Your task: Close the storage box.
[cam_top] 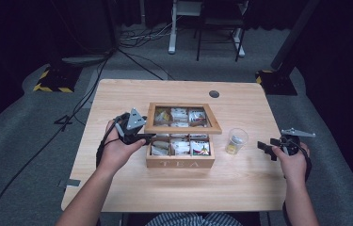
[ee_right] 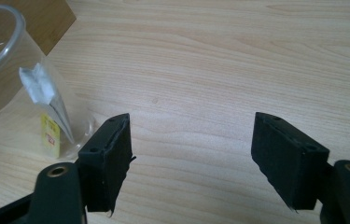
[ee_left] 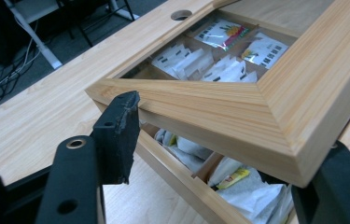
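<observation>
The left gripper has its jaws straddling the near-left corner of the half-raised lid above the tea box, while the right gripper hangs spread and empty beside the plastic cup.

You have one table, and on it one tea box with one framed lid. You can count six compartments through the lid (two rows of three), each holding tea bags too bunched to number. One clear cup stands beside the box with one tea bag inside. You hold two grippers, left and right, each with two jaws. One round hole marks the tabletop.
</observation>
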Tool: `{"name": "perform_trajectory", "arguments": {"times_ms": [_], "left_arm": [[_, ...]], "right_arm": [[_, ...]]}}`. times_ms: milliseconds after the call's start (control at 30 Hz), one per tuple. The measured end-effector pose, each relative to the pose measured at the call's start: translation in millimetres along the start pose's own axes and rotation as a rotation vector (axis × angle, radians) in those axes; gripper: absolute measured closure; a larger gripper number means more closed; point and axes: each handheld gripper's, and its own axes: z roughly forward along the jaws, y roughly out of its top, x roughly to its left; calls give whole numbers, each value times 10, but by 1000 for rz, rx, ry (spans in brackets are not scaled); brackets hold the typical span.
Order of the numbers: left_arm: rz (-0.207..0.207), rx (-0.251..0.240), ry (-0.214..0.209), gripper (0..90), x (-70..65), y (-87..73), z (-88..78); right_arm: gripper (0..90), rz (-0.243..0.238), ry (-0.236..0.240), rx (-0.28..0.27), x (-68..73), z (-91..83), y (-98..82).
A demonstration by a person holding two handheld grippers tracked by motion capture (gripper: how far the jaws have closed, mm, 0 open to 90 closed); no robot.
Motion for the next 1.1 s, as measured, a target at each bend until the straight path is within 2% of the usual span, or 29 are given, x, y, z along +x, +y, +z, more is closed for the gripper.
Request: {"name": "perform_trajectory", "arguments": {"times_ms": [200,400,733,833,1100], "left_arm": [[25,21,-4,380,-27,-24,7],[29,35,-8,381,-56,-51,-14],[13,44,-22,366,-123,-76,-88],[16,52,-19,361,-156,-77,-110],[-8,78,-18,365,-203,-145,-111]], "right_arm": [[297,0,8,-10,3,-1,37],[296,1,17,-16,4,19,68],[296,-8,41,-11,60,86,129],[295,-8,45,-10,69,100,141],[294,-12,61,-19,95,135,205]]}}
